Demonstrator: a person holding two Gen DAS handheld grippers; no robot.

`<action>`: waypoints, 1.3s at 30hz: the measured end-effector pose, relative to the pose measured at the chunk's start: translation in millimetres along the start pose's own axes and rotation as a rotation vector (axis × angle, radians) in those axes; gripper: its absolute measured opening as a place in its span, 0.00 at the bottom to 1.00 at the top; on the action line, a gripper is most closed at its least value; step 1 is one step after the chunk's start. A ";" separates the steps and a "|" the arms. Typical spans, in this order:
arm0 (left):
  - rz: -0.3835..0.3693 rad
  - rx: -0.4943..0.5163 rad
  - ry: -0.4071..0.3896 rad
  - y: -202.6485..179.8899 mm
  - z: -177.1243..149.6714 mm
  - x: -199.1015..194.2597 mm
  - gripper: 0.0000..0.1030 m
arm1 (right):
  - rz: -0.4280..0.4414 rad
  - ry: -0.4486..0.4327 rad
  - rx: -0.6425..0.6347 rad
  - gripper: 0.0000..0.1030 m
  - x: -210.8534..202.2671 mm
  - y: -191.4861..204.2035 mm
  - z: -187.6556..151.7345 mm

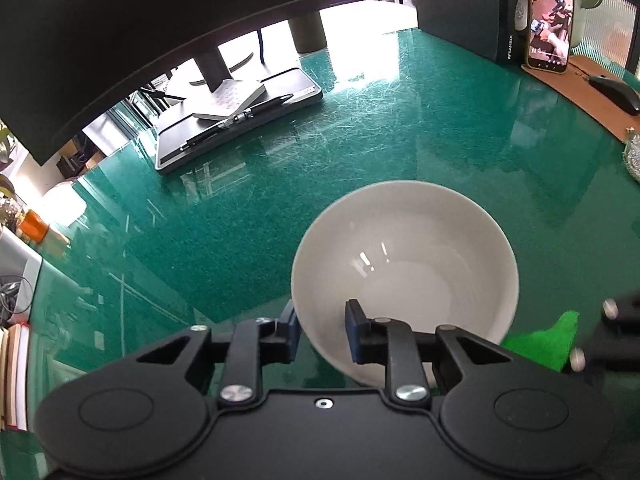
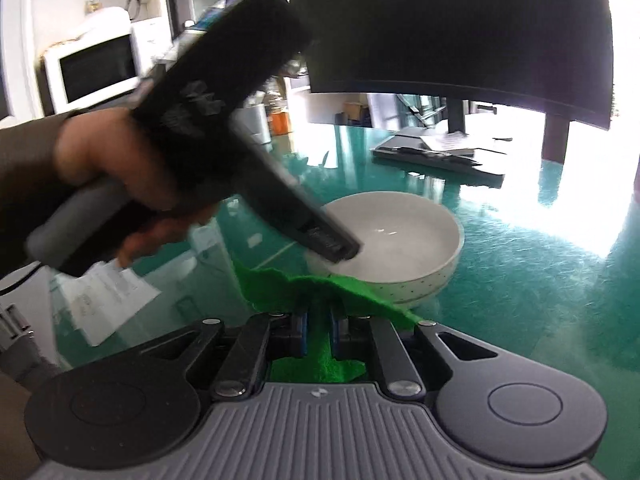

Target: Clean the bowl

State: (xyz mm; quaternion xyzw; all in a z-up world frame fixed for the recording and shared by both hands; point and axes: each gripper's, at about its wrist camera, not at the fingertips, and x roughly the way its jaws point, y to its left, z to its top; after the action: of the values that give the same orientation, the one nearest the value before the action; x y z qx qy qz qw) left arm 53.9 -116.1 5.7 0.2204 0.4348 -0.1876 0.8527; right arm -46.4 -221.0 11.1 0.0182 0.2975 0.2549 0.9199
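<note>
Left wrist view: bowl [image 1: 404,272] rim clamped by left gripper [image 1: 322,334]; green cloth [image 2: 320,292] pinched by right gripper [image 2: 319,332] just beside bowl; wiping judged not yet begun; bowl interior left.

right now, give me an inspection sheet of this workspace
surface: green glass-topped table, scratched and reflective
job's things: white bowl upright on the table, looks empty; green cloth beside it
clutter: phone propped upright, pen on the monitor stand base, mouse, paper
grippers: left hand-held gripper clamped on the bowl's near rim, one finger inside, one outside; right hand-held gripper shut on the green cloth
cables: tangle at the left edge
surroundings: dark monitor above, microwave behind
</note>
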 end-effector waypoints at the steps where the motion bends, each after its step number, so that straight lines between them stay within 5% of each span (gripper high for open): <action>1: -0.002 -0.008 0.000 1.1 -0.4 -0.1 0.22 | -0.005 0.000 0.012 0.06 -0.9 -4.2 0.5; 13: -0.011 -0.017 -0.001 -5.0 -9.1 -6.2 0.21 | -0.174 -0.031 0.125 0.10 -2.6 -55.0 7.0; 21: 0.042 -0.008 -0.002 -8.6 -9.3 -1.3 0.30 | -0.162 -0.011 0.045 0.09 -6.6 -23.3 -2.0; 32: 0.047 -0.010 -0.005 -3.9 -12.4 -0.9 0.31 | 0.020 0.024 0.025 0.15 -6.2 3.4 -7.9; 39: 0.030 -0.043 0.006 2.4 -16.6 -4.5 0.25 | -0.063 -0.002 0.111 0.12 -5.2 -26.7 -0.8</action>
State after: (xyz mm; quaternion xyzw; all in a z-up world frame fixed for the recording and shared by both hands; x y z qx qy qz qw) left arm 41.8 -104.6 1.2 0.2093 0.4377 -0.1646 0.8588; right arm -38.1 -246.8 8.3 0.0599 0.3108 0.2088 0.9253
